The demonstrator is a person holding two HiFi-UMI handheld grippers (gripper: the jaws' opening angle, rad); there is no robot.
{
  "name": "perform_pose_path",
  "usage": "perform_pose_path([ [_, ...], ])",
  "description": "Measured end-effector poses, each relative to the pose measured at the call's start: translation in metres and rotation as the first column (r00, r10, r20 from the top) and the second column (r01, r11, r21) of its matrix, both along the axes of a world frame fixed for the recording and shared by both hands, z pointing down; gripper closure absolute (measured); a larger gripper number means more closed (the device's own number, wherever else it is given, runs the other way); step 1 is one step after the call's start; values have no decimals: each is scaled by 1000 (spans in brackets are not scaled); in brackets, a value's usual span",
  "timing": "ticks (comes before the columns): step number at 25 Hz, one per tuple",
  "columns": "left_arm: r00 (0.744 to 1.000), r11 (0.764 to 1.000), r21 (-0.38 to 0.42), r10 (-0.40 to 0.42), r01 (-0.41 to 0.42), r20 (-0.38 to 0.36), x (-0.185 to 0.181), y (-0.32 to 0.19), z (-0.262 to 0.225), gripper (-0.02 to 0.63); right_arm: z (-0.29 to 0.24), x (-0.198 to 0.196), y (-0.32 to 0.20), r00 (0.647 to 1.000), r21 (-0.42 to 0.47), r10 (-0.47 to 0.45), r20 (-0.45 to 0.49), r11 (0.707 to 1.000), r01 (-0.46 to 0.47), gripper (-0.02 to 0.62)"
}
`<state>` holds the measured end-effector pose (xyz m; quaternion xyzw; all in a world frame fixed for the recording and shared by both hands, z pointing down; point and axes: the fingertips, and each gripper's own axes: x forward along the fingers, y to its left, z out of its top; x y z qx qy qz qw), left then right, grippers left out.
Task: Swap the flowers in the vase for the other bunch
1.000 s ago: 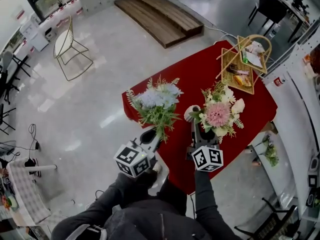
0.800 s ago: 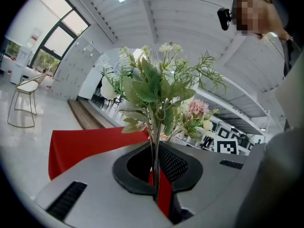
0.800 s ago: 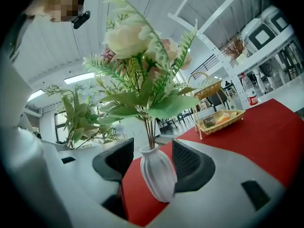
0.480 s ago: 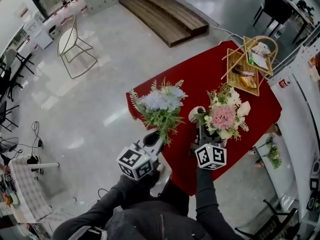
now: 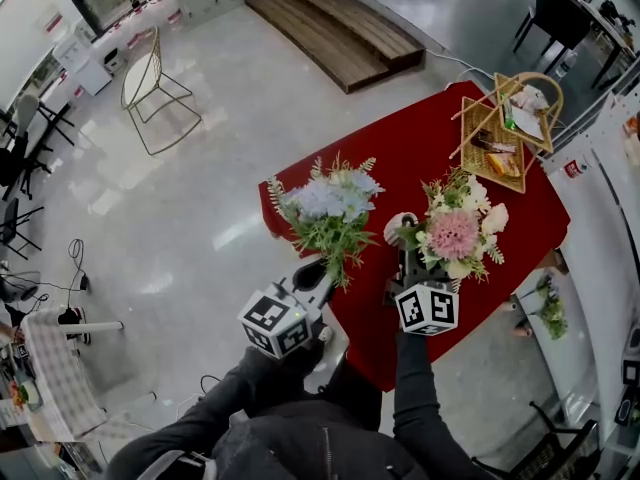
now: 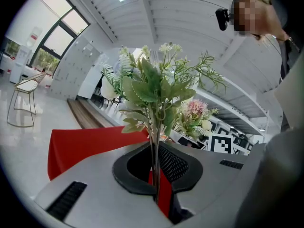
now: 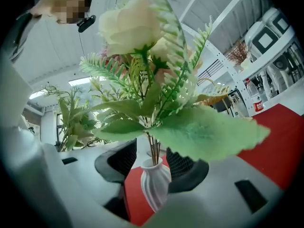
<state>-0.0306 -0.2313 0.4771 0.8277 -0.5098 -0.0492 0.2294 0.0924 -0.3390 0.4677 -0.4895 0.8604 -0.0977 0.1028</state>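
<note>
My left gripper point(image 5: 318, 268) is shut on the green stems point(image 6: 154, 160) of a blue and white bunch point(image 5: 325, 203), held upright off the table's near left edge. My right gripper point(image 5: 403, 253) is shut on a ribbed white vase point(image 7: 155, 182), which sits upright between its jaws above the red tablecloth point(image 5: 400, 148). The vase point(image 5: 397, 226) carries a bunch with a pink bloom and cream flowers point(image 5: 455, 233); its stems point(image 7: 153, 148) run down into the vase's neck. The two bunches stand side by side, a short gap apart.
A wicker basket point(image 5: 505, 133) with small items stands on the table's far right corner. A wire chair point(image 5: 150, 83) and a low wooden platform point(image 5: 330, 28) stand on the pale floor beyond. A white counter point(image 5: 600, 258) runs along the right.
My right gripper has risen slightly with the vase and pink bunch. My left gripper has held still with the blue and white bunch.
</note>
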Motion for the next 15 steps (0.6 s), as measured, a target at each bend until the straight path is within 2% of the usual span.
perform_pose_path([
  [4,1000,1000,-5,-2,2,1,0,0,0,586,-2,3,0,999,12,25,-25,1000,-24,528],
  [15,1000,1000,5,12,-11,-5,2,0,-6,586,-4,-2,3,998,14,23,-64,1000,-22,558],
])
